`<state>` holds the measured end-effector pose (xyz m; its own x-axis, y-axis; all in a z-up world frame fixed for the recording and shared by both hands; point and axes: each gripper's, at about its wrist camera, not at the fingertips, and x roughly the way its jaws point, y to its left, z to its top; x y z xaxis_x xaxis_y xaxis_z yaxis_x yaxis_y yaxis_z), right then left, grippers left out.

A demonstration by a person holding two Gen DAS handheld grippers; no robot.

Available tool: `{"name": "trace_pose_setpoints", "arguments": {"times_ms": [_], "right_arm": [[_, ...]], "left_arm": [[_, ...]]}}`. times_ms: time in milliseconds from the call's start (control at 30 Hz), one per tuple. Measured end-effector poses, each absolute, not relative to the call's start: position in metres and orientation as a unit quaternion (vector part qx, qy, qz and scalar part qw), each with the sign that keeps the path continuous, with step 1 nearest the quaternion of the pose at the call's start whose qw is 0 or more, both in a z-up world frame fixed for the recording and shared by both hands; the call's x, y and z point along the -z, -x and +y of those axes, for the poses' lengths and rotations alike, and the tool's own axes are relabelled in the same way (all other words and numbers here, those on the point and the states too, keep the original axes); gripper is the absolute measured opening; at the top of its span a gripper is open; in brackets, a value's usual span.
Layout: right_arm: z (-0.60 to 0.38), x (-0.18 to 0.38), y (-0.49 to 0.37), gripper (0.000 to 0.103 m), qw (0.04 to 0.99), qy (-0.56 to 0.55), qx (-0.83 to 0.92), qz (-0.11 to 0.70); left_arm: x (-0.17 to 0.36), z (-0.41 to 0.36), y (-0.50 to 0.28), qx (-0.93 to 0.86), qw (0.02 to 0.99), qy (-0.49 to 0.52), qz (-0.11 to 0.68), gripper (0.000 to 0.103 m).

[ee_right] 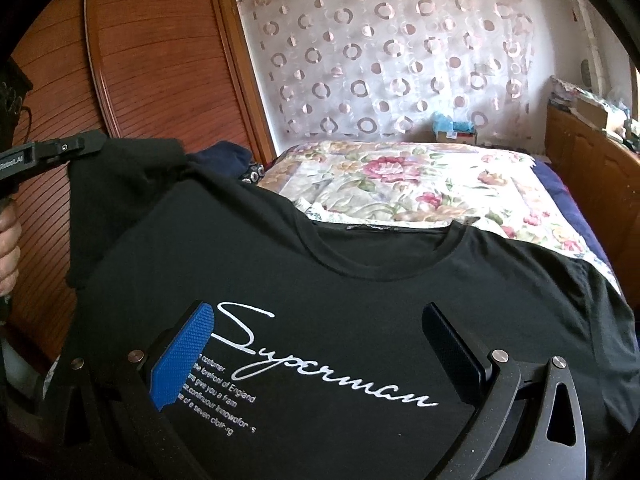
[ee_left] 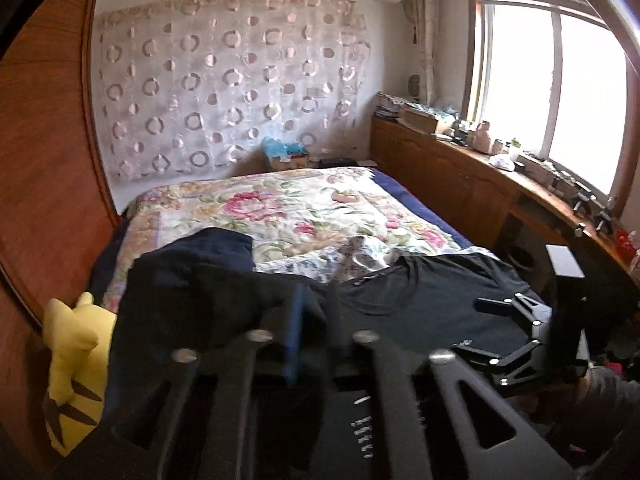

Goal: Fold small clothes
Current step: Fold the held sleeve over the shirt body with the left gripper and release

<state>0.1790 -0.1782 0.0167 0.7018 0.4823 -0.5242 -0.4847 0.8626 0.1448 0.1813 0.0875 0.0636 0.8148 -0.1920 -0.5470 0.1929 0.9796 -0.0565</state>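
A black t-shirt (ee_right: 360,272) with a white "Superman" print lies front up on the bed; its collar (ee_left: 384,280) points toward the headboard wall. My right gripper (ee_right: 320,340) hovers over the print, open wide, with nothing between its blue pads (ee_right: 188,352). It shows in the left wrist view too, as the right gripper (ee_left: 476,324) over the shirt's right side. My left gripper (ee_left: 316,320) is raised at the shirt's left edge. The sleeve side (ee_right: 120,184) is lifted and drapes from its tip. Its fingers stand a little apart with black cloth bunched between them.
The floral bedspread (ee_left: 280,208) stretches beyond the shirt. A dark blue garment (ee_right: 224,160) lies at the left of the bed. A yellow plush toy (ee_left: 76,352) sits by the wooden wardrobe (ee_right: 160,60). A cluttered wooden ledge (ee_left: 460,168) runs under the window. A hand (ee_right: 8,232) holds the left gripper.
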Motion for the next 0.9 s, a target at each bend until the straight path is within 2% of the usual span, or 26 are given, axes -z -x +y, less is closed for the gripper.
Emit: {"name": "trace_pose_setpoints", "arguments": {"times_ms": [67, 100, 167, 267, 367, 600, 900], "right_arm": [[-0.177, -0.013, -0.178, 0.103, 0.922, 0.003, -0.260, 0.286], [-0.176, -0.013, -0.178, 0.103, 0.922, 0.003, -0.259, 0.288], [-0.174, -0.014, -0.179, 0.103, 0.921, 0.001, -0.260, 0.291], [-0.170, -0.014, -0.181, 0.103, 0.918, 0.001, -0.264, 0.295], [-0.166, -0.017, -0.184, 0.103, 0.916, 0.005, -0.269, 0.296], [-0.173, -0.020, -0.191, 0.102, 0.913, 0.013, -0.275, 0.300], [-0.208, -0.025, -0.182, 0.099, 0.924, 0.020, -0.237, 0.300]], "left_arm": [[-0.063, 0.094, -0.180, 0.094, 0.955, -0.001, 0.281, 0.041], [-0.062, 0.097, -0.177, 0.091, 0.955, 0.002, 0.281, 0.043], [-0.059, 0.103, -0.178, 0.075, 0.956, -0.001, 0.285, 0.056], [-0.051, 0.117, -0.175, 0.063, 0.955, 0.004, 0.290, 0.070], [-0.042, 0.125, -0.171, 0.053, 0.954, 0.015, 0.295, 0.074], [-0.027, 0.120, -0.161, 0.039, 0.957, 0.013, 0.288, 0.074], [0.003, 0.079, -0.171, 0.080, 0.949, 0.015, 0.306, 0.074]]}}
